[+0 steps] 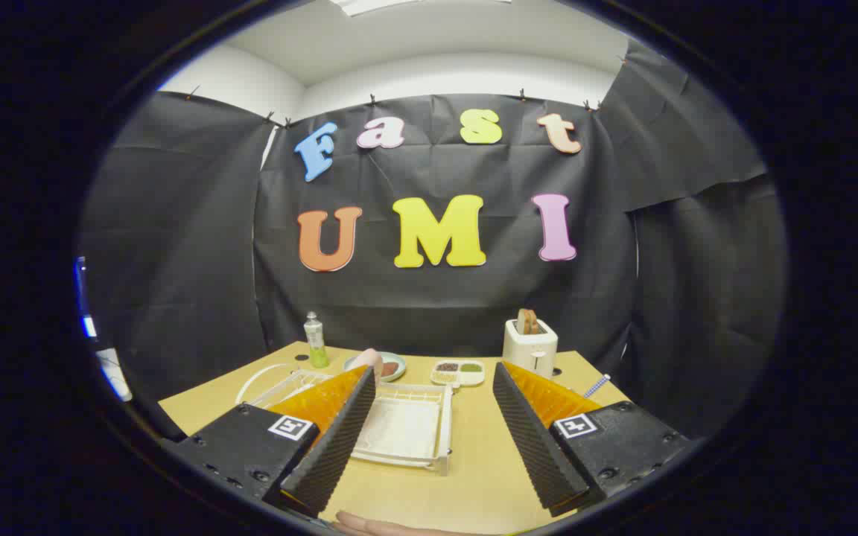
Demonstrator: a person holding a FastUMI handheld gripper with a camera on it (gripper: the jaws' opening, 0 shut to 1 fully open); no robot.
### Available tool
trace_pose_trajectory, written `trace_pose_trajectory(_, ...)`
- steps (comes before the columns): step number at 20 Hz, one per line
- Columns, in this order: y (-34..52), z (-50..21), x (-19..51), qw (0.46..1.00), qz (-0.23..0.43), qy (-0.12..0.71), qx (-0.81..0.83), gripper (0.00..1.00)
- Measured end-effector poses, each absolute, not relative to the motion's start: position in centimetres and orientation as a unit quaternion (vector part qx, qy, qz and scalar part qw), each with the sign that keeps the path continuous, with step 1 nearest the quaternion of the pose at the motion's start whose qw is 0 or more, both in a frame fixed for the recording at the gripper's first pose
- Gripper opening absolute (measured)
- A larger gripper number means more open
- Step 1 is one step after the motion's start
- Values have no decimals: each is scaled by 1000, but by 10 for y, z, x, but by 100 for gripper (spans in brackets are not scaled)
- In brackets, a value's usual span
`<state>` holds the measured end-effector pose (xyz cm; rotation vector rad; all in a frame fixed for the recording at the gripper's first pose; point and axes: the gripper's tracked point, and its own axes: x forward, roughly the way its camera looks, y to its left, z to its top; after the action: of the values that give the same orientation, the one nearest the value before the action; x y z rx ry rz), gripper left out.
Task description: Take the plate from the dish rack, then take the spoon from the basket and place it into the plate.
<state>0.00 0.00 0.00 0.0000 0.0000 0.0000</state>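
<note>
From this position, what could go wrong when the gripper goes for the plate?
The gripper hangs open above the table, jaws holding nothing. The left finger hides part of the dish rack, so the approach may be misjudged. A wide swing might knock the green bottle or the toaster.

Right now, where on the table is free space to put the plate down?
The gripper is open. Bare table lies between its fingers, right of the white dish rack, up toward the toaster. The far edge is crowded: bottle, small plate, divided tray.
</note>
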Motion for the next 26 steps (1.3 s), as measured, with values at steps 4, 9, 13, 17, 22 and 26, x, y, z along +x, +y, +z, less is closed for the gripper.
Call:
trace_pose_trajectory(4, 2, 8, -9, 1000, -1, -2, 5, 100)
trace_pose_trajectory(9, 4, 15, -11, 1000, -5, 4, 11, 100)
trace_pose_trajectory(13, 15, 12, -1, 1000, -10, 12, 10, 100)
trace_pose_trajectory(17, 35, 6, 32, 998, 3, 59, 9, 100)
trace_pose_trajectory(22, 71, -1, 97, 986, 23, 163, -17, 100)
trace_pose_trajectory(26, 98, -3, 144, 970, 20, 238, -40, 100)
